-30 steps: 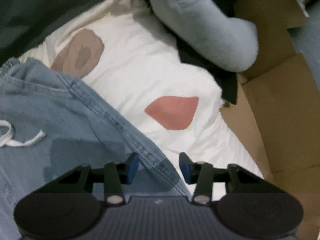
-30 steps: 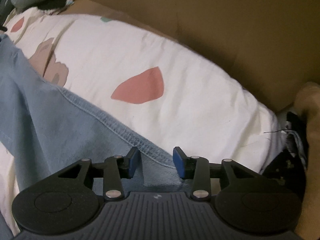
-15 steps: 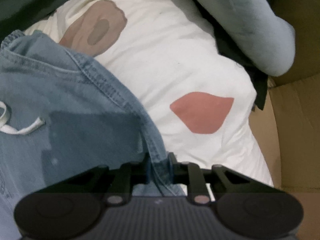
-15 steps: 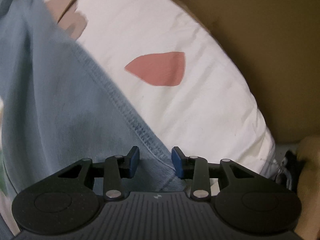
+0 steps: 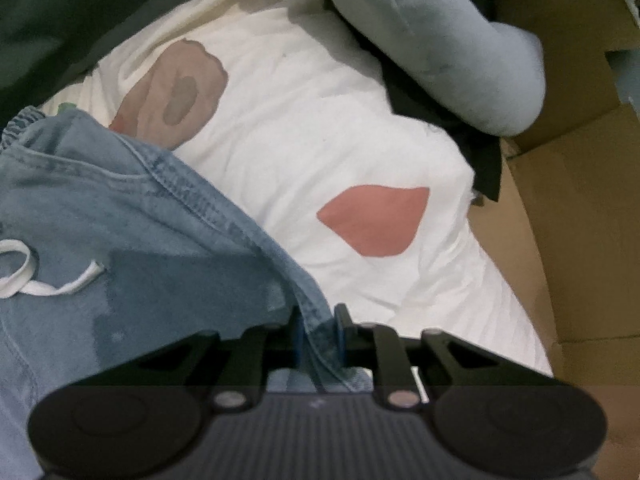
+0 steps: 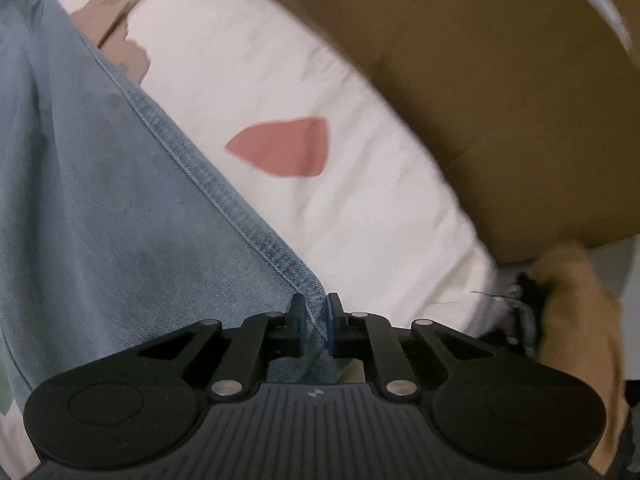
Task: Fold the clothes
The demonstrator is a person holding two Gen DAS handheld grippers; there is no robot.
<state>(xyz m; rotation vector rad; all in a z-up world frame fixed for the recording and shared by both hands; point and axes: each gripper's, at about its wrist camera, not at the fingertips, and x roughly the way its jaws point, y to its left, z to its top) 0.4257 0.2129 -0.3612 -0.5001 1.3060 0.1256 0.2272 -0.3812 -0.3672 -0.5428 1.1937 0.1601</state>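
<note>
A light blue denim garment with a white drawstring lies on a white quilt printed with pink and brown patches. My left gripper points steeply down and is shut on the garment's stitched side edge near the waistband. In the right wrist view the same denim runs up to the left. My right gripper is closing on its seamed edge, and both blue pads press the cloth between them.
Brown cardboard borders the quilt on the right, and cardboard also shows in the right wrist view. A grey-blue padded roll and dark cloth lie at the quilt's far side. A dark green cloth is at top left. A tan object sits at the quilt's corner.
Both grippers went from open around the denim edge to closed on it, the left first, the right just now. The right gripper also rolled and shifted, so the quilt swung in its view.
</note>
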